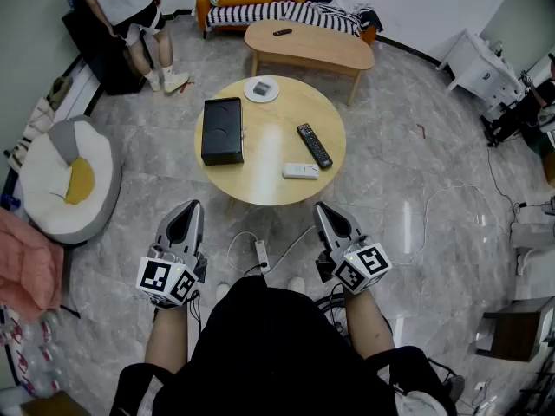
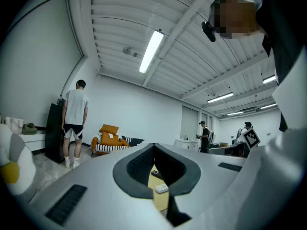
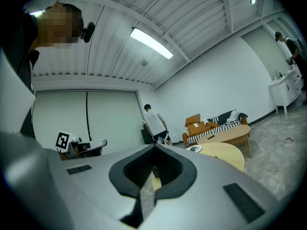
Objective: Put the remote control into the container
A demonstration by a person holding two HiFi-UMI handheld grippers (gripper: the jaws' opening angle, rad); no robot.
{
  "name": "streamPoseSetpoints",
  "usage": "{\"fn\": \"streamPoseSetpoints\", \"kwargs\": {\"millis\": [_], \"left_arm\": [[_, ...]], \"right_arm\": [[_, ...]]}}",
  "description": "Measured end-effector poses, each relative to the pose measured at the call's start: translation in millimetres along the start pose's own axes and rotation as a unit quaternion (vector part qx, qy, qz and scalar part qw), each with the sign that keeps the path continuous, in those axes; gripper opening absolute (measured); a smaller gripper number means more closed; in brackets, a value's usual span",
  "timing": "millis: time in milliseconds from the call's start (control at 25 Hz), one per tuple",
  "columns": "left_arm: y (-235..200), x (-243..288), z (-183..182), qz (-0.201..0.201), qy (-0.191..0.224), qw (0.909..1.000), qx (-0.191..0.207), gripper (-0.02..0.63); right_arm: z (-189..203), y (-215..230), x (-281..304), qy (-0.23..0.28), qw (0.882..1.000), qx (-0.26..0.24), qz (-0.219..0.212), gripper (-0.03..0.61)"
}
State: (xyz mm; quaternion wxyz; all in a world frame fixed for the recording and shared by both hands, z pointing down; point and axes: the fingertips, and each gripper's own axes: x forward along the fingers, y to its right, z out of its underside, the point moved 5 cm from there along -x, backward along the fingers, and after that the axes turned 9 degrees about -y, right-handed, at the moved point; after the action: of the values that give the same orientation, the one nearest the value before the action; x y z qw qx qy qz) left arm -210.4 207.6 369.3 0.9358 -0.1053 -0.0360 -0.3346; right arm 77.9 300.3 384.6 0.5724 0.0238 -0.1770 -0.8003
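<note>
1. The task has not begun: the left gripper [image 1: 192,208] and the right gripper [image 1: 323,208] are both held low and level near the person's body, short of the round light-wood table [image 1: 260,185], touching nothing
2. Both grippers are empty. In its own view the right gripper [image 3: 154,147] has its jaws pressed together with nothing between them, and the left gripper [image 2: 154,145] shows its tips meeting in the same way
3. The long black remote control [image 1: 314,145] lies flat on the right half of the table, angled with one end toward the person. A small white remote [image 1: 300,171] lies just beside its near end
4. The black rectangular container [image 1: 223,130] stands on the left part of the table, well apart from the black remote. Whether its top is open I cannot tell from here. A white round dish [image 1: 261,89] sits at the far edge
5. The step in hand is, in my judgement, the approach. The right gripper is on the remote's side, so it seems the natural one to reach forward
6. Next, its jaws must open, come down across the remote's narrow width clear of the white one, and close, before carrying it left to the container
</note>
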Motion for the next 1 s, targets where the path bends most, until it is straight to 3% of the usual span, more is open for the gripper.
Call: {"fn": "streamPoseSetpoints", "kwargs": {"millis": [240,640,1000], "left_arm": [[-0.3,-9.8,2.8,-0.007,0.005,0.9999,-0.009,0.008],[-39.7,-50.5,9.4,-0.023,0.008,0.9995,-0.021,0.008],[-93.1,-81.3,1.6,-0.002,0.005,0.9998,-0.017,0.008]], "right_arm": [[-0.8,3.1,-4.5,-0.002,1.000,0.011,-0.001,0.008],[8.2,-30.4,21.2,-0.022,1.000,0.014,-0.014,0.008],[10.5,-78.7,55.1,0.002,1.000,0.017,0.018,0.008]]}}
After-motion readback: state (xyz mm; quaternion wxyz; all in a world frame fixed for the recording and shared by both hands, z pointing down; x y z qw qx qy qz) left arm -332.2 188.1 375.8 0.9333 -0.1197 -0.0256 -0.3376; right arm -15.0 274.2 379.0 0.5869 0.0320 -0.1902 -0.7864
